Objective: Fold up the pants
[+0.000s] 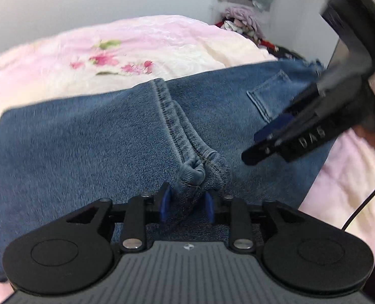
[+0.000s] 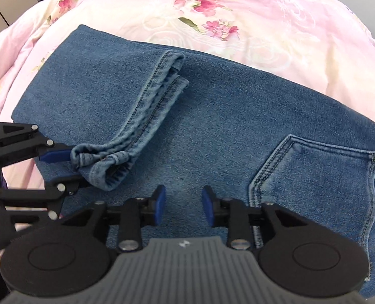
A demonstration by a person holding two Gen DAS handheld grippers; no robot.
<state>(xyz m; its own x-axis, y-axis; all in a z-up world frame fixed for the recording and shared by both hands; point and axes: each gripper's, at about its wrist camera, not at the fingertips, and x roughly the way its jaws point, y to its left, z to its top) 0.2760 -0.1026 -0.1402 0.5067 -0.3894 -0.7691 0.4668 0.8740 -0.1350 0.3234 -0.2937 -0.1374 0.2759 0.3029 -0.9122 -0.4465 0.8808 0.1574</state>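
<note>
While the jeans (image 2: 212, 116) lie on the pink quilt (image 2: 238, 25), their legs doubled back over the seat, the left gripper (image 1: 187, 200) pinches the bunched hems (image 1: 202, 169) at the near edge. The right gripper (image 2: 183, 204) hovers spread and empty over the denim beside the back pocket (image 2: 314, 177) (touching nothing, it seems). The leg fold looks nearly laid; next, the left should release the hems flat and the right smooth them down.
</note>
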